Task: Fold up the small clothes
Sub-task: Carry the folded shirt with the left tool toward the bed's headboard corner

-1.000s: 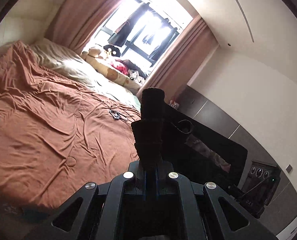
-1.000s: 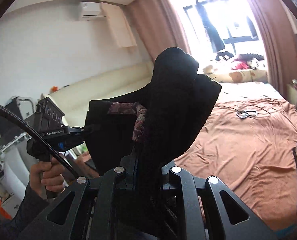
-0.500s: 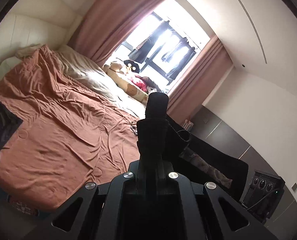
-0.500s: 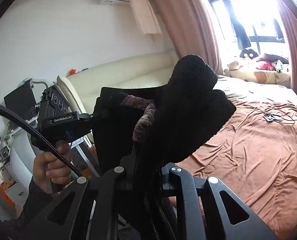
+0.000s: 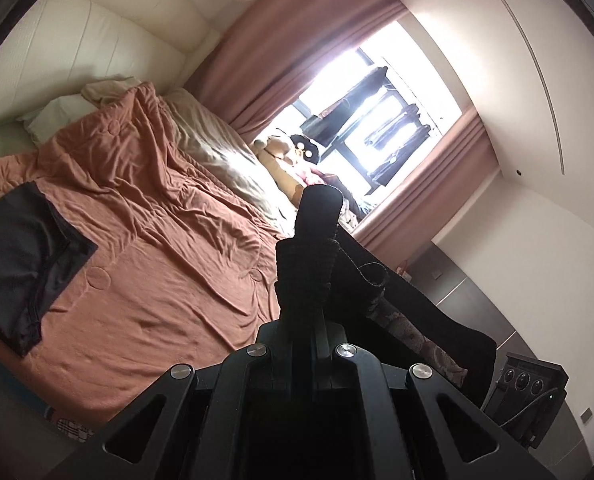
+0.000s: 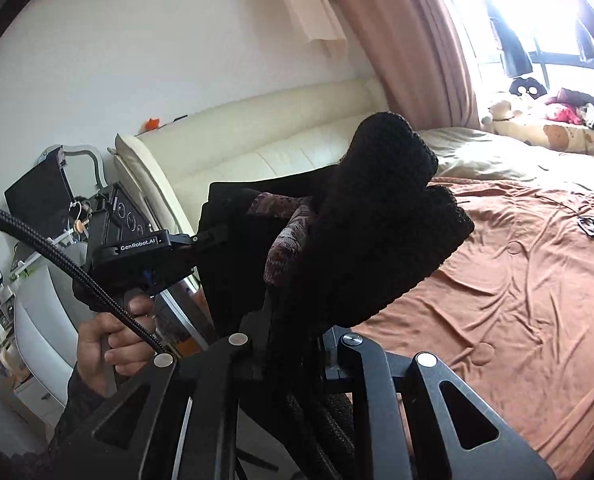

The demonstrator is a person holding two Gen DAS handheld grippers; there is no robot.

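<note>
Rumpled rust-brown bedding covered a wide bed that filled most of both views, with a cream padded headboard behind it and pale beige pillows lying toward a bright window framed by dusty-pink curtains. Dark clothes hung against the window glass, and soft toys were heaped along the sill side of the bed. A flat black garment lay spread on the near left corner of the bedding, well apart from the claws. A thin cable with a small dark object rested on the bedding further out.

Both claws were raised above the bed, each fingertip wrapped in black knitted fabric. The left claw was clamped tight on one edge of a small black garment with a patterned maroon lining, which stretched away to the right toward the other gripper body. The right claw was narrowly closed on the opposite edge of the same garment, so the cloth hung taut between the two, in the air beside the bed's near edge. From the right wrist view the padded fingers and the hanging cloth blocked much of the headboard. A person's hand in a dark sleeve gripped the left gripper's handle, with a braided black cable crossing in front of it. White furniture and clutter stood behind.
</note>
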